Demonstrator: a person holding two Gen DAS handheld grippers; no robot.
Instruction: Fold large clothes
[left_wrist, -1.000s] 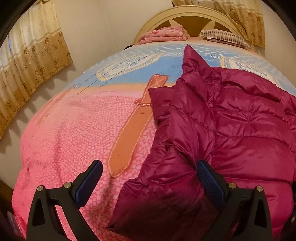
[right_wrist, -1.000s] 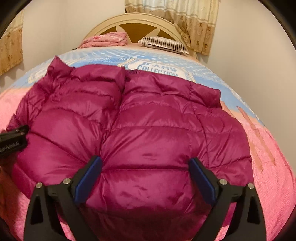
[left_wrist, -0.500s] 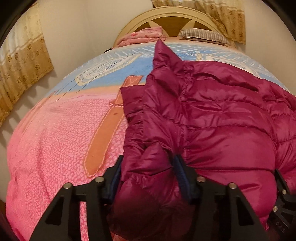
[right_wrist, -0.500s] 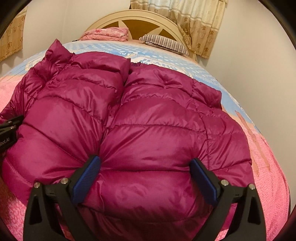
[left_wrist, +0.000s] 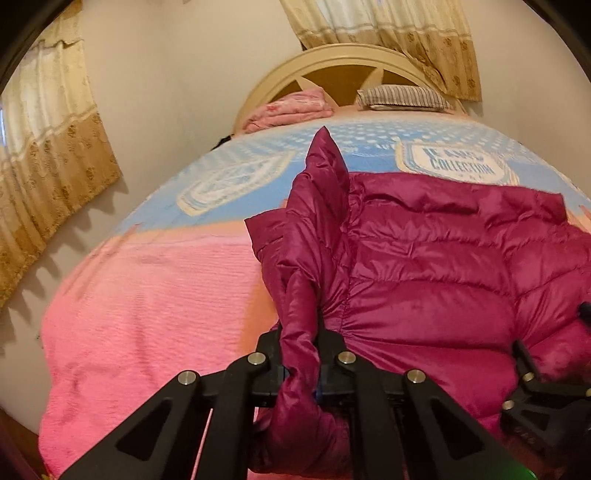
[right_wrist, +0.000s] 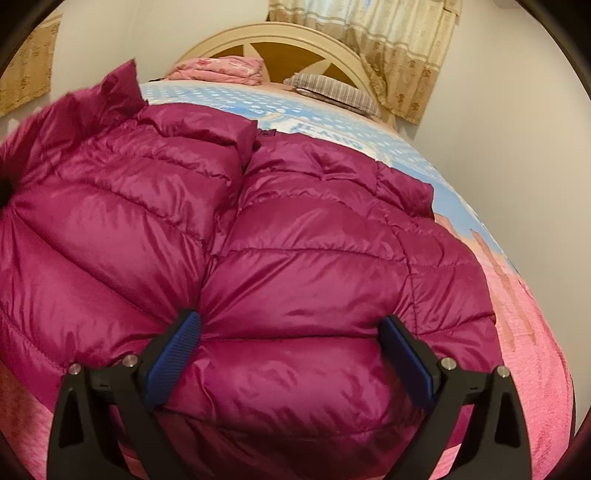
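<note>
- Left wrist view: my left claw (left_wrist: 300, 363), wide apart a second ago, has just been closing and now pinches a fold of the jacket (left_wrist: 424, 280) at its left edge.
- That edge now stands lifted off the bed (left_wrist: 147, 295), where before it lay slumped.
- Right wrist view: my right claw (right_wrist: 291, 354) stays spread wide, pads (right_wrist: 173, 362) straddling the jacket's near hem, not squeezing.
</note>
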